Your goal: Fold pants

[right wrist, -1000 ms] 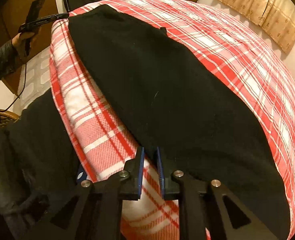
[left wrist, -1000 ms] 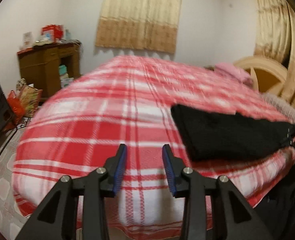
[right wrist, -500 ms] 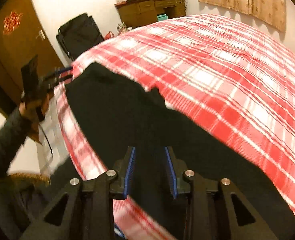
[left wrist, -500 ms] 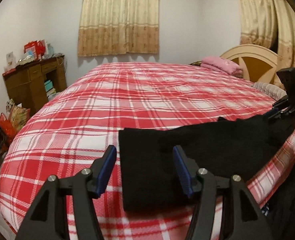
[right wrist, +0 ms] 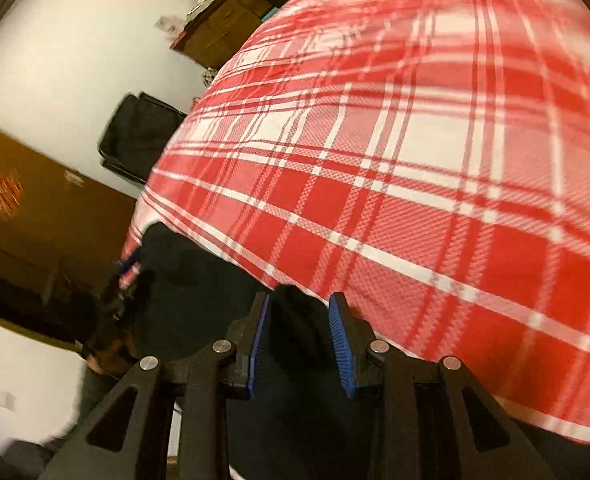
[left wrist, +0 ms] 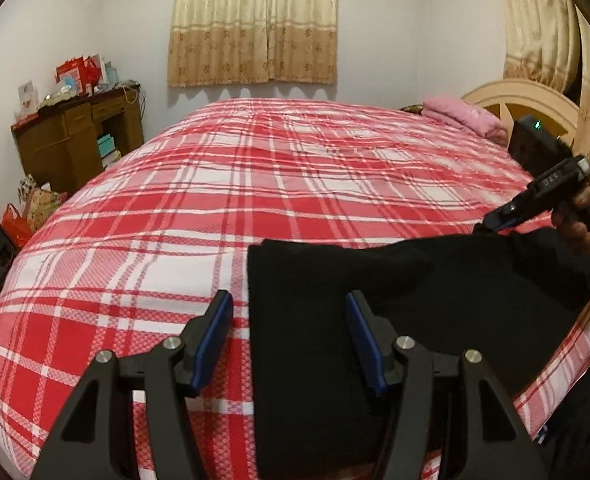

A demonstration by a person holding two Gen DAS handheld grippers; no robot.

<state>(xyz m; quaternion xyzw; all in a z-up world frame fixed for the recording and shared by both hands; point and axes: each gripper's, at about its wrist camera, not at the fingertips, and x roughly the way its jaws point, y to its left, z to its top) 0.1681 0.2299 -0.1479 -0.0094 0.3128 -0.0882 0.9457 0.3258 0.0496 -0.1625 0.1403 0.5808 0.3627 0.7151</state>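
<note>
Black pants [left wrist: 395,300] lie folded along the near edge of a bed with a red and white plaid cover [left wrist: 295,184]. My left gripper [left wrist: 289,340] is open just above the pants' left edge, one finger over the cover, one over the cloth. My right gripper [left wrist: 495,222] appears in the left wrist view at the pants' far right end. In the right wrist view my right gripper [right wrist: 299,340] is open with a bump of black cloth [right wrist: 299,312] between its jaws. That view is blurred.
A wooden dresser [left wrist: 75,136] with clutter stands at the left wall. Bags [left wrist: 27,216] sit on the floor beside it. A pink bundle [left wrist: 463,116] lies by the headboard [left wrist: 535,100]. A black bag [right wrist: 139,136] and a brown door [right wrist: 35,216] are beyond the bed's corner.
My left gripper moved right to the pants' left edge and opened wider. My right gripper opened from nearly shut and swung up, away from the bed's edge.
</note>
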